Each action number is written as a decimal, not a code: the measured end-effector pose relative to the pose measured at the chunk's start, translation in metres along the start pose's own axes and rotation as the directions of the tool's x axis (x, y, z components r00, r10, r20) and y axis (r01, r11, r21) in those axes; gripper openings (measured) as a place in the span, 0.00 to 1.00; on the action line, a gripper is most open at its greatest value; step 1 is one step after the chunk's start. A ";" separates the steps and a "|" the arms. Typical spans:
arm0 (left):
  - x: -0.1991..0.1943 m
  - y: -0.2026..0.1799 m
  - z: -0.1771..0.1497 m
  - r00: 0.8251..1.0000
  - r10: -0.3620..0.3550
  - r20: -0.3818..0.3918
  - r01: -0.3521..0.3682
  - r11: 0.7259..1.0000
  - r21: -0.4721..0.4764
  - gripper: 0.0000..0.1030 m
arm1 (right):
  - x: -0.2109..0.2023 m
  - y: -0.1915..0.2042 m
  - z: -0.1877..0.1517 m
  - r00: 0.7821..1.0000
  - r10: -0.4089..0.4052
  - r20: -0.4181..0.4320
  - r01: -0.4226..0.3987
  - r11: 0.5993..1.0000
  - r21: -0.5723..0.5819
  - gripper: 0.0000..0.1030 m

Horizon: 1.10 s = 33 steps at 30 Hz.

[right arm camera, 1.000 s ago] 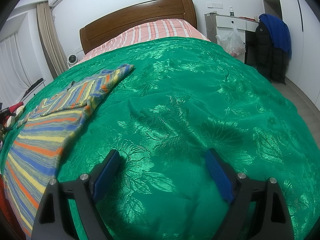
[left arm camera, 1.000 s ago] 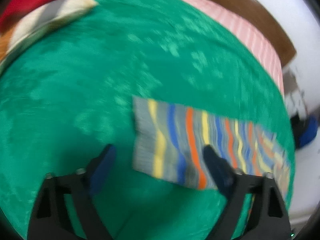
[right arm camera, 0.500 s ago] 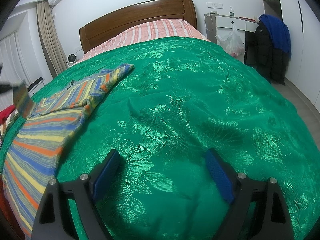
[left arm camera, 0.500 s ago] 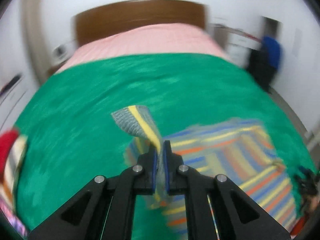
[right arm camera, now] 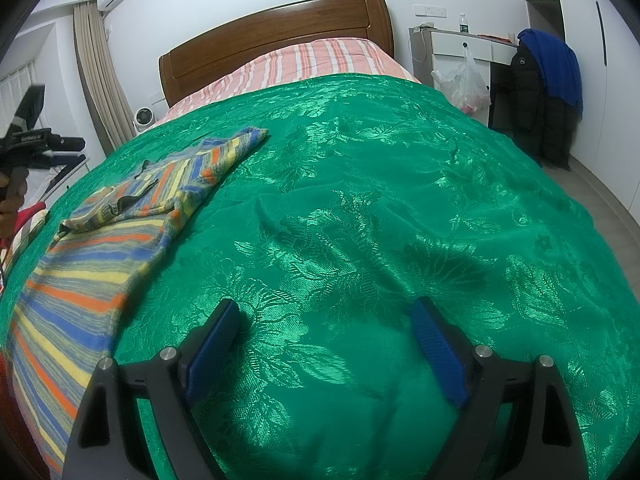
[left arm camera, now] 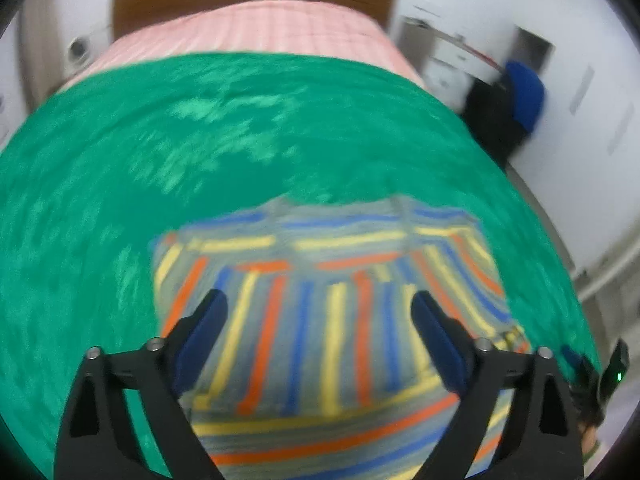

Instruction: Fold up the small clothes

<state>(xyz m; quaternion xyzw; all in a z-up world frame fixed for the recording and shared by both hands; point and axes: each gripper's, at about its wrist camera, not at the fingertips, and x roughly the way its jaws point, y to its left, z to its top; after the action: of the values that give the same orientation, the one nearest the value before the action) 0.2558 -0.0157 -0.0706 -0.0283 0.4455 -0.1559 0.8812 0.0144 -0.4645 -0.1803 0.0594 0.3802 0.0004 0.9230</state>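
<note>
A small striped garment (left arm camera: 320, 320) in grey, yellow, orange and blue lies on the green bedspread (left arm camera: 160, 152). One sleeve lies folded across its body. My left gripper (left arm camera: 318, 320) is open and empty just above the folded part. In the right wrist view the garment (right arm camera: 100, 248) lies at the left of the bed, its other sleeve (right arm camera: 232, 148) stretched out toward the headboard. My right gripper (right arm camera: 326, 344) is open and empty over bare bedspread (right arm camera: 400, 200), to the right of the garment. The left gripper also shows at the far left of that view (right arm camera: 28, 136).
A wooden headboard (right arm camera: 280, 28) and a pink striped sheet (right arm camera: 304, 60) are at the far end. A white desk (right arm camera: 460, 44) with a plastic bag, and dark and blue jackets (right arm camera: 548, 80), stand right of the bed. Red and white cloth (right arm camera: 24, 216) lies at the left edge.
My left gripper closed on the sleeve end, carried it over the garment's body, then opened and let it go. The sleeve now lies folded in. The right gripper has not moved.
</note>
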 end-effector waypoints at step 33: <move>-0.021 0.199 -0.116 0.956 0.294 0.017 -0.293 0.955 -0.030 1.00 | 0.006 0.006 -0.001 0.998 -0.060 -0.030 0.058 0.998 -0.038 0.86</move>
<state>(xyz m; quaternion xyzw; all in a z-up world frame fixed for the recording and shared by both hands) 0.2021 0.1895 -0.1614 0.0244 0.4372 -0.0168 0.8989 0.0181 -0.4586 -0.1845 0.0310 0.3962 -0.0189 0.9174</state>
